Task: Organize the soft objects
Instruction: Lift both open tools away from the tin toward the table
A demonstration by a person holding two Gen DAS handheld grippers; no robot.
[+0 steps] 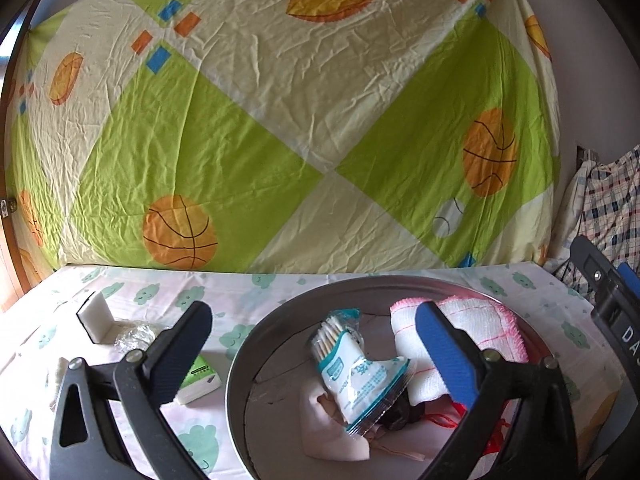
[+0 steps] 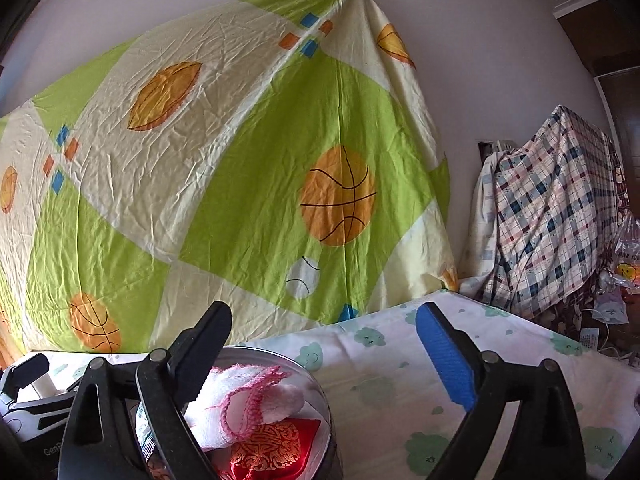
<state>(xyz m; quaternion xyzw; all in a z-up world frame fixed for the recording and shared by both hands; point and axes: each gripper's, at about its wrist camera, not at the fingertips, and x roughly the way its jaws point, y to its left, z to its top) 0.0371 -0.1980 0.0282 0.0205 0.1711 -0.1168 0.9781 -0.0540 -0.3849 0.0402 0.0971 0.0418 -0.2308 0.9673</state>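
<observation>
A round metal basin (image 1: 240, 360) stands on the cloud-print tablecloth. Inside it lie a packet of cotton swabs (image 1: 352, 376), a white towel with pink edging (image 1: 472, 324), a pale pink cloth (image 1: 332, 432) and something red (image 1: 452, 420). My left gripper (image 1: 312, 314) is open above the basin's near side, and its pads touch nothing. In the right wrist view the towel (image 2: 248, 396) rests on a red and gold pouch (image 2: 272, 448) in the basin (image 2: 280, 356). My right gripper (image 2: 324, 316) is open, with its left finger over the basin and the rest over bare cloth.
Left of the basin lie a white sponge (image 1: 94, 314), crinkled clear plastic (image 1: 134, 334) and a green tissue pack (image 1: 200, 380). A basketball-print sheet (image 1: 280, 120) hangs behind the table. A plaid-covered object (image 2: 552, 216) stands at the right.
</observation>
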